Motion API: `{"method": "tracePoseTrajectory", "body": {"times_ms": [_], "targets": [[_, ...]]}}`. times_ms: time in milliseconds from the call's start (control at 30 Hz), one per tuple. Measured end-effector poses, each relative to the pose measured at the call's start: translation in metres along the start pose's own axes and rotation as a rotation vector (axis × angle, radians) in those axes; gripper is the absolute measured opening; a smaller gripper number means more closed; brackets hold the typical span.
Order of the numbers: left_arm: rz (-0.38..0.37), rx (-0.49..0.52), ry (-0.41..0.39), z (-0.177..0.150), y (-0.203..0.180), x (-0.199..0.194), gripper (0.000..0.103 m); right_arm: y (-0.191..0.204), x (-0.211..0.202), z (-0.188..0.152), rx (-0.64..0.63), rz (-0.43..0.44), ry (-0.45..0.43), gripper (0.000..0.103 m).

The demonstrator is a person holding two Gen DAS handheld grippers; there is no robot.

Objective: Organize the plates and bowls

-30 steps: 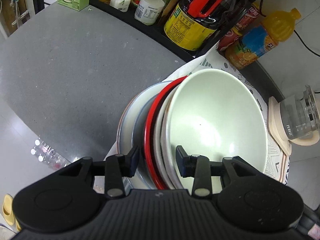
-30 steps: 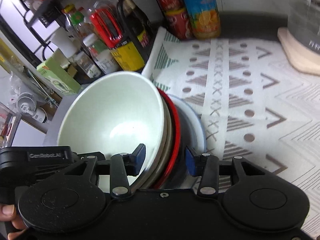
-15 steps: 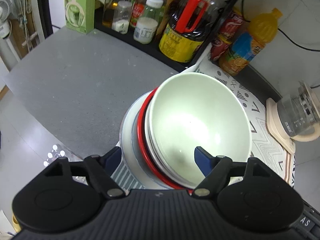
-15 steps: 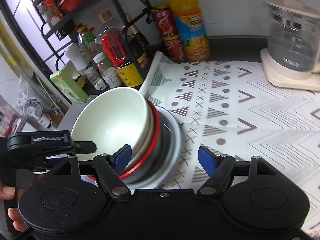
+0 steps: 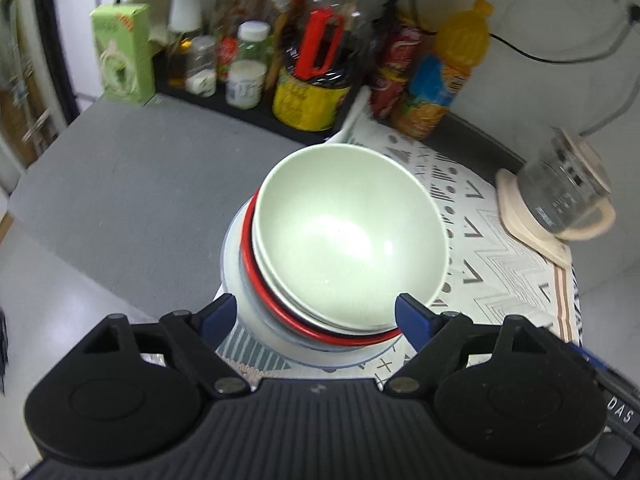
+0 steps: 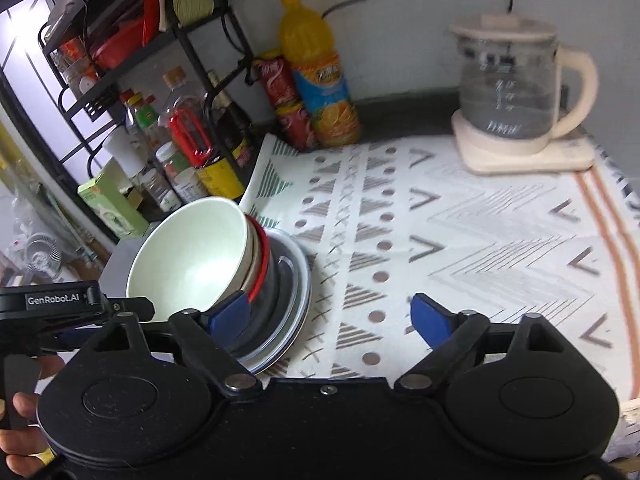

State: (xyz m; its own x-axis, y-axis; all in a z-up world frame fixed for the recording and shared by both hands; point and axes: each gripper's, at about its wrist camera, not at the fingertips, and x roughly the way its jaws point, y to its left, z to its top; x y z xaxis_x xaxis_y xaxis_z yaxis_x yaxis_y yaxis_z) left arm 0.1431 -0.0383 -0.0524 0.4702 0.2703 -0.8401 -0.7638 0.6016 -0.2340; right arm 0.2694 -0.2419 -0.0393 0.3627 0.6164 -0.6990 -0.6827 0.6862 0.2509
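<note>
Stack: bowls and plates (image 5: 320, 272) nested in one pile, at the patterned cloth's (image 6: 460, 240) left edge beside the grey counter (image 5: 120, 192).
Handling: I judge it heavy, stiff, glossy and breakable; best taken by opposite rims, low down.
Look: pale green bowl (image 5: 348, 232) on top, red-rimmed dish (image 5: 276, 304) beneath, wide white plate (image 5: 236, 276) at the bottom.
Left claw (image 5: 316, 316): opening, jaws apart, empty, either side of the stack's near edge.
Right claw (image 6: 332, 318): opening, jaws apart, empty.

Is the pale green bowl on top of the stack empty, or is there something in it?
Empty. The green bowl shows only its bare, glossy inside with light glare; no food or liquid is visible in either view.
</note>
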Motion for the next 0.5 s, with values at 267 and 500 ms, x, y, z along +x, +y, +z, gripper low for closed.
{"method": "tracePoseTrajectory", "body": {"times_ms": [267,500], "targets": [[-0.059,0.156,-0.036,0.003,0.005,-0.022,0.086,0.022,-0.038,-0.015,0.047,-0.130,-0.115,0.100],[-0.091,0.290,-0.042,-0.015,0.028,-0.042,0.090,0.046,-0.066,-0.051,0.099,-0.241,-0.169,0.103]]}}
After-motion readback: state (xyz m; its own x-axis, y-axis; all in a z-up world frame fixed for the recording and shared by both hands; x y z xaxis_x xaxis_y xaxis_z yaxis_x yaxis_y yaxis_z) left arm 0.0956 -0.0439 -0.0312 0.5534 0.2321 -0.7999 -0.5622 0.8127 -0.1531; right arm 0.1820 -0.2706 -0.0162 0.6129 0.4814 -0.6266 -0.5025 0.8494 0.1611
